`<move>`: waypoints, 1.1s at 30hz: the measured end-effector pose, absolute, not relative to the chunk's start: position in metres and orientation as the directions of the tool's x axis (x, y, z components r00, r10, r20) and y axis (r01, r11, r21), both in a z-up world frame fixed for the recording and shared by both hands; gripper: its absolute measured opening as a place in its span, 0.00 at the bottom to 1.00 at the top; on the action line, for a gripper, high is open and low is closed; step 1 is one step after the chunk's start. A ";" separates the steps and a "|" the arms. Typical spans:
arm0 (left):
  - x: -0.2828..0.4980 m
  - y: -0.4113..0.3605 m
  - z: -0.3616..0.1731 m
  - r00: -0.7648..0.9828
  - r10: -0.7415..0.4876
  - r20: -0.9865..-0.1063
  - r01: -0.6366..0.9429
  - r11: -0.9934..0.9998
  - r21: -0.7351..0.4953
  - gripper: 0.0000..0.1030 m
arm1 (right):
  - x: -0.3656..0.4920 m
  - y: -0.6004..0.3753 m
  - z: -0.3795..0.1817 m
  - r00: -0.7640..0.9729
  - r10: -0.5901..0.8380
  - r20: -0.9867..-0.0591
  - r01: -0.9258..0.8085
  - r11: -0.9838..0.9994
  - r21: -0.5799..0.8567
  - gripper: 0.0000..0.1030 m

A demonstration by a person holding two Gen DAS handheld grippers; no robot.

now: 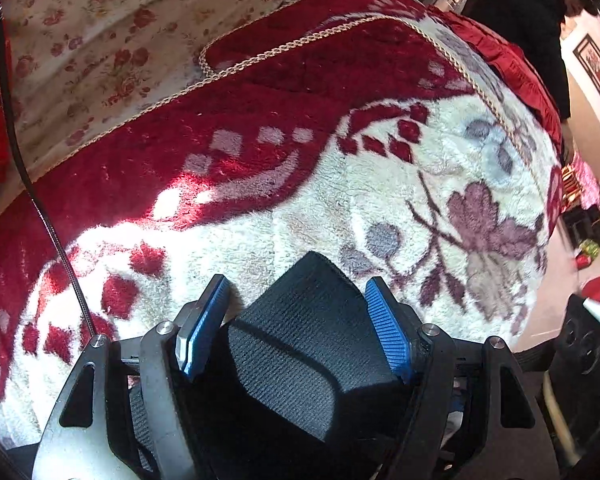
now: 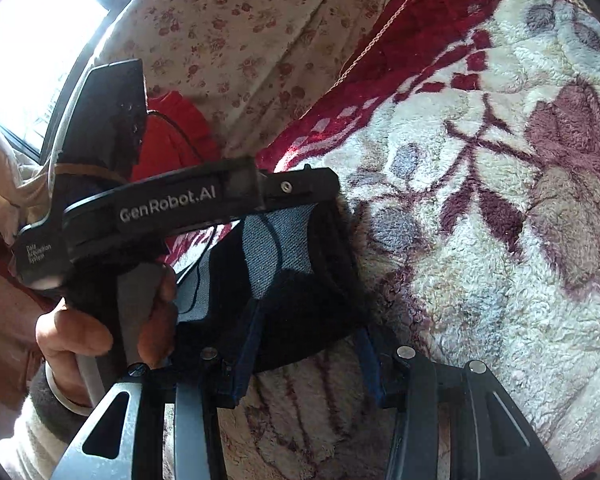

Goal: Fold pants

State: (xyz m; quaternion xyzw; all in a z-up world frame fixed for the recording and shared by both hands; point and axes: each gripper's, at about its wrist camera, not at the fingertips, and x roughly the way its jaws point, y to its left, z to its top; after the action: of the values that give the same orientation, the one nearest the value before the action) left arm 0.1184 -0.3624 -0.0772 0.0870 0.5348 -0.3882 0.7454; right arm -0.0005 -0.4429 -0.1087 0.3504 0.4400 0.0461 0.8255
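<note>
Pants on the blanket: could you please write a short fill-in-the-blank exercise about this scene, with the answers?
The left gripper has ___ pads.
The pants lie on a blanket of mainly white and ___.
In the left wrist view, the thin black cable runs down the ___ side.
Missing words: blue; red; left.

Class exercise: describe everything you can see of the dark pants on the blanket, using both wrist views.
The pants are dark, nearly black, of ribbed knit-looking fabric, bunched into a thick fold on the fleecy floral blanket. In the left wrist view a folded end rises between the left gripper's blue pads, which stand apart from it. In the right wrist view a grey-blue inner panel shows, and the right gripper straddles the near edge; whether it grips is unclear.
</note>
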 end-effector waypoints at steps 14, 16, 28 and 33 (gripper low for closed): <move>0.108 -0.334 -0.033 0.167 -0.610 -0.775 0.724 0.609 -0.323 0.15 | 0.006 -0.436 -0.072 0.690 0.369 -0.623 0.141 0.775 0.616 0.09; 0.105 -0.316 -0.008 0.204 -0.633 -0.747 0.730 0.607 -0.315 0.15 | 0.006 -0.426 -0.055 0.707 0.375 -0.600 0.098 0.788 0.608 0.09; 0.089 -0.126 0.035 0.433 -0.533 -0.727 0.555 0.793 -0.251 0.15 | 0.031 -0.289 0.007 0.609 0.599 -0.520 -0.257 0.769 0.586 0.09; 0.087 -0.060 -0.018 0.442 -0.375 -0.815 0.375 0.902 -0.212 0.15 | 0.057 -0.208 -0.043 0.443 0.676 -0.589 -0.305 0.732 0.610 0.10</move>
State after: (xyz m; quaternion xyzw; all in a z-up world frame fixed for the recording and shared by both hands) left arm 0.0872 -0.0603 -0.0177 0.0000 0.4796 -0.2210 0.8492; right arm 0.0574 -0.2077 -0.0432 0.2130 0.4352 0.2981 0.8224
